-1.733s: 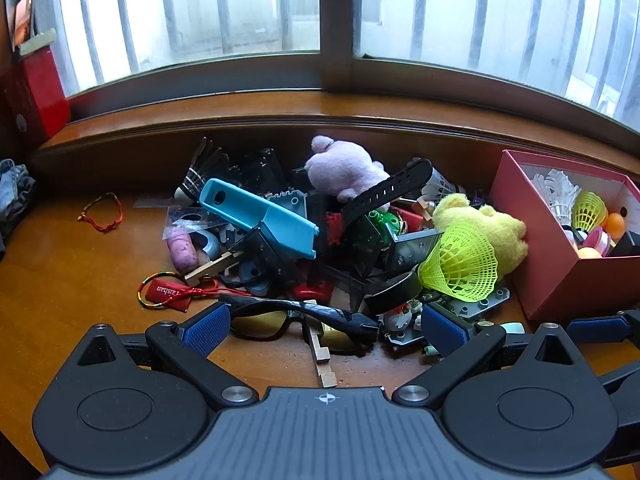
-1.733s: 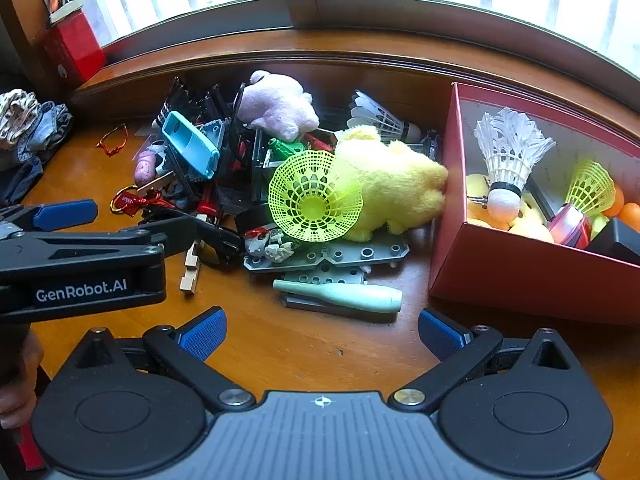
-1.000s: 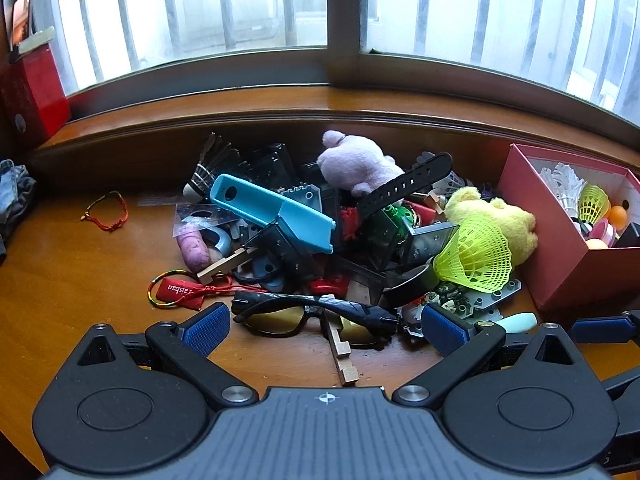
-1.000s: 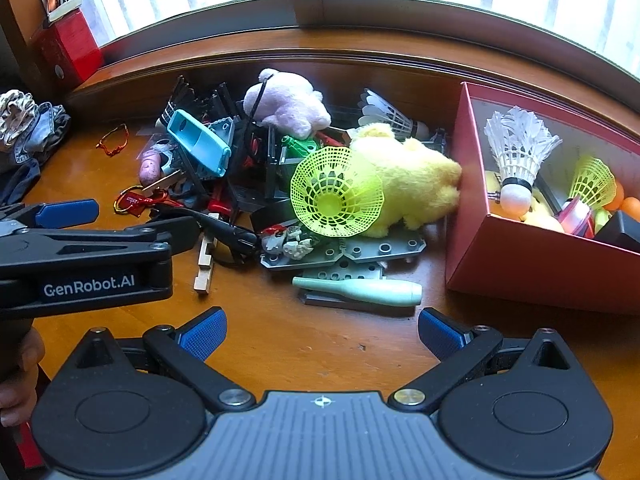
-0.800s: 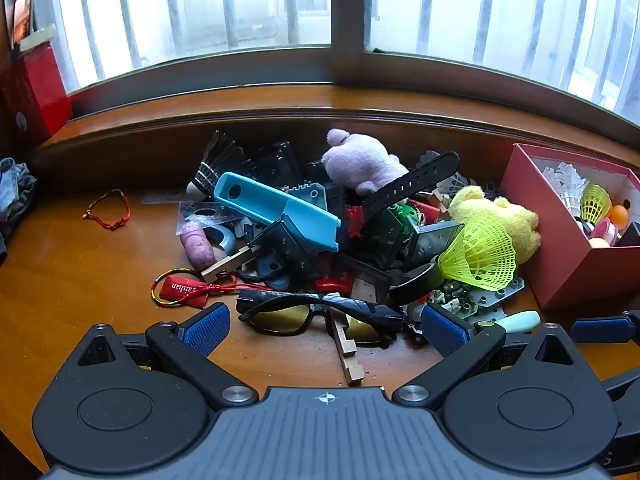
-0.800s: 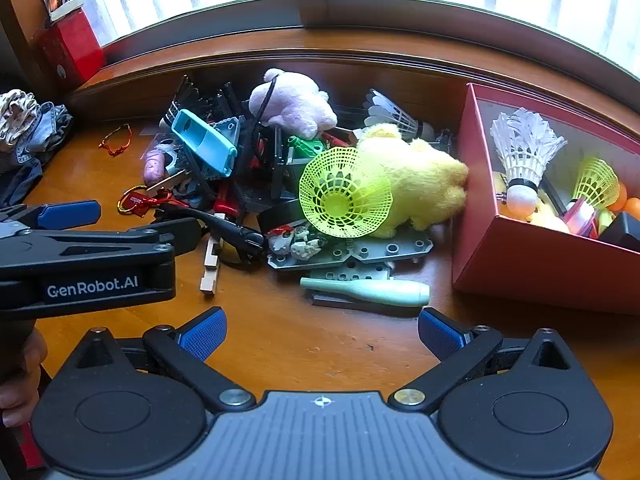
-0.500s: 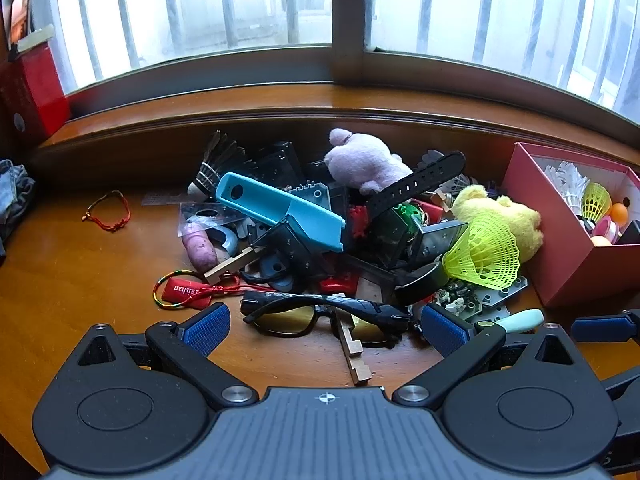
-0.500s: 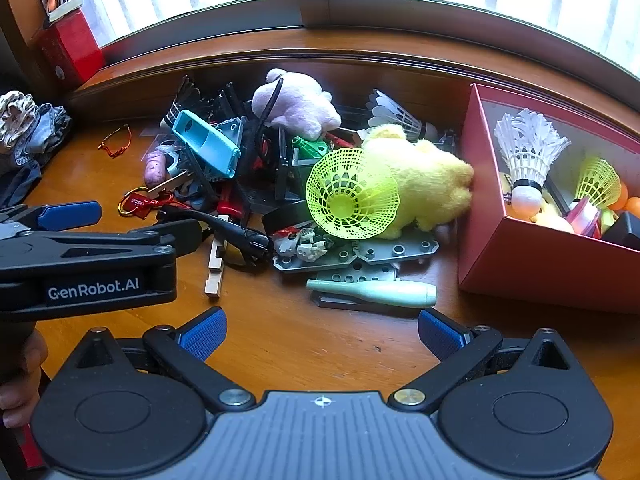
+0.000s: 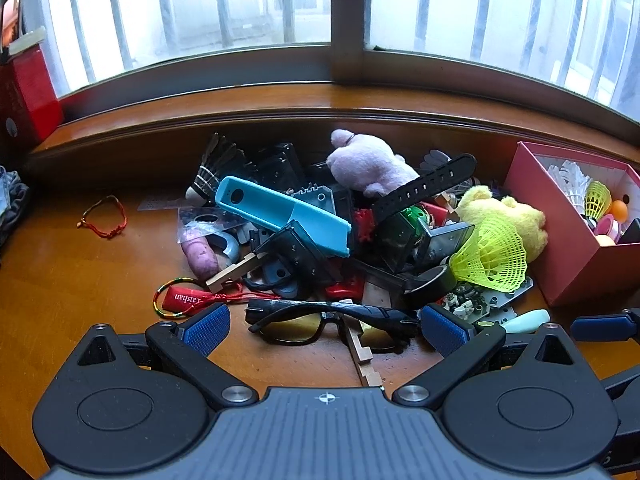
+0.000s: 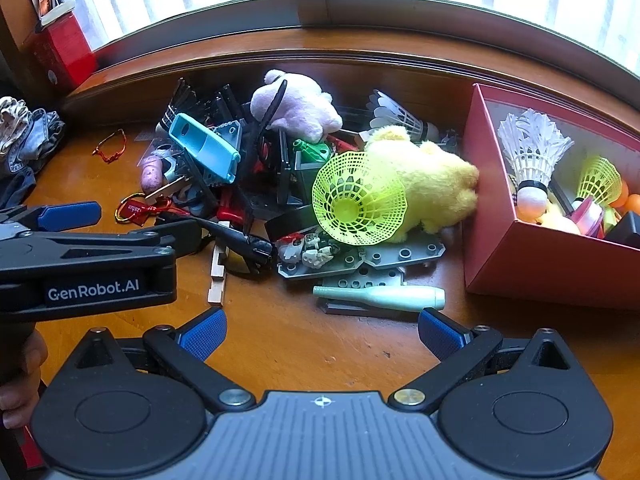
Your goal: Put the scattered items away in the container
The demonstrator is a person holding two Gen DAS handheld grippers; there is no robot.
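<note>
A heap of small items lies on the wooden table [image 9: 60, 264]: black glasses with yellow lenses [image 9: 332, 320], a blue case [image 9: 280, 216], a pink plush [image 9: 368, 168], a yellow plush [image 10: 432, 180], a neon-green shuttlecock [image 10: 356, 200] and a mint-green pin [image 10: 380, 296]. The red box [image 10: 540, 264] at the right holds shuttlecocks and balls. My left gripper [image 9: 326, 326] is open, its fingertips flanking the glasses just short of them. Nothing sits between the fingers of my open right gripper [image 10: 322, 332], which hovers before the mint pin.
A red string bracelet [image 9: 104, 218] lies apart at the left. Crumpled cloth [image 10: 24, 136] sits at the table's left edge. A red box [image 10: 64, 48] stands on the window ledge. A hand [image 10: 20, 392] holds the left gripper's handle. The window sill runs behind the heap.
Both grippers have drifted a little to the left and back, so the heap and red box shifted right in both views. Neither gripper closed or took hold of anything.
</note>
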